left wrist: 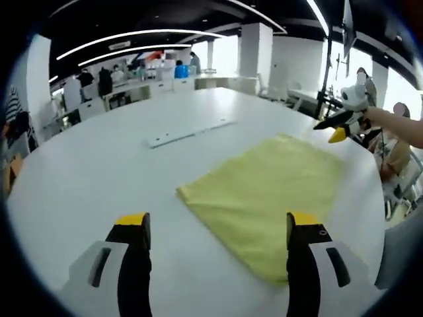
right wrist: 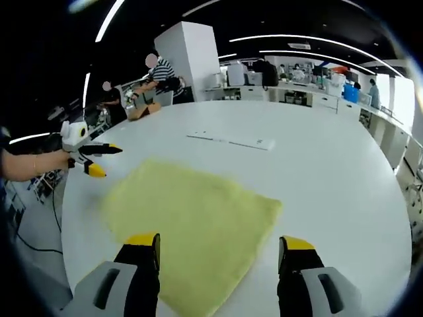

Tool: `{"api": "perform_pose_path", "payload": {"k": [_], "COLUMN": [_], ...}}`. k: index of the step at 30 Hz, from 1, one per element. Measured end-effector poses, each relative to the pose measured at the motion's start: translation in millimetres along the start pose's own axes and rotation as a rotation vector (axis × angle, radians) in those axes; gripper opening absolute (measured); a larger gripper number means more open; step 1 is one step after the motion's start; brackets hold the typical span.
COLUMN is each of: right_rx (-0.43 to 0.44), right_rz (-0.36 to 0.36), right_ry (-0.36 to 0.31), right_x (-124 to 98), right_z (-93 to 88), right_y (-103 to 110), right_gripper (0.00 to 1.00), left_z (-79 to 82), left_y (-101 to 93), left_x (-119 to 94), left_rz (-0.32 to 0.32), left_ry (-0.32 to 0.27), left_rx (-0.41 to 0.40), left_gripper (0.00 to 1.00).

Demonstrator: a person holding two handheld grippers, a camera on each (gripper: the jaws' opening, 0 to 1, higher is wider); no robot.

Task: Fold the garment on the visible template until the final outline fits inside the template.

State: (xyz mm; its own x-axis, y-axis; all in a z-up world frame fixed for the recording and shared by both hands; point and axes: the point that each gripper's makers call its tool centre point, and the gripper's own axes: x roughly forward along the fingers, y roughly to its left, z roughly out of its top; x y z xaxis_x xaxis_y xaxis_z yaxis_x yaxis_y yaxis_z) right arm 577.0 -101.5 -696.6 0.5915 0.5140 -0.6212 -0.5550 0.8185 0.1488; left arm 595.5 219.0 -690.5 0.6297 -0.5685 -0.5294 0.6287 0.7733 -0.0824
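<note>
- While the yellow cloth (left wrist: 264,198) lies flat near the table (left wrist: 99,172) edge, I judge folding barely started.
- I hold left gripper (left wrist: 217,228) and right gripper (right wrist: 220,247) jaws spread, gripping nothing.

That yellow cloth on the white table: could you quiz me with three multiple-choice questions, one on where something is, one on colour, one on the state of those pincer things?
1. The flat white strip lies:
A on the cloth
B on the bare table beyond the cloth
C in a gripper

2. The soft rectangular cloth is:
A yellow
B blue
C red

3. The left gripper and right gripper are:
A both open
B both shut on the cloth
C one shut

Answers: 1 B, bare white round table separates strip and cloth. 2 A, pale yellow throughout. 3 A, jaws stand wide apart, holding nothing.
</note>
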Motion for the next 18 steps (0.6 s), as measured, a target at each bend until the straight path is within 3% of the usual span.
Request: {"api": "perform_pose_path", "payload": {"k": [8,18], "right_rx": [-0.053,-0.045], "right_rz": [0.021,0.014], "right_ry": [0.037,0.053], "right_x": [-14.4,-23.0], "right_z": [-31.9,-58.9], "right_y": [18.6,22.3], "right_gripper": [0.69,0.56], "left_z": [-23.9,-46.6], "left_y": [-22.9,-36.5], "left_x": [-19.0,-30.7], "left_rz": [-0.029,-0.015], "left_ry": [0.007,0.02], "left_rx": [-0.024,-0.046], "left_gripper": [0.73,0.59]}}
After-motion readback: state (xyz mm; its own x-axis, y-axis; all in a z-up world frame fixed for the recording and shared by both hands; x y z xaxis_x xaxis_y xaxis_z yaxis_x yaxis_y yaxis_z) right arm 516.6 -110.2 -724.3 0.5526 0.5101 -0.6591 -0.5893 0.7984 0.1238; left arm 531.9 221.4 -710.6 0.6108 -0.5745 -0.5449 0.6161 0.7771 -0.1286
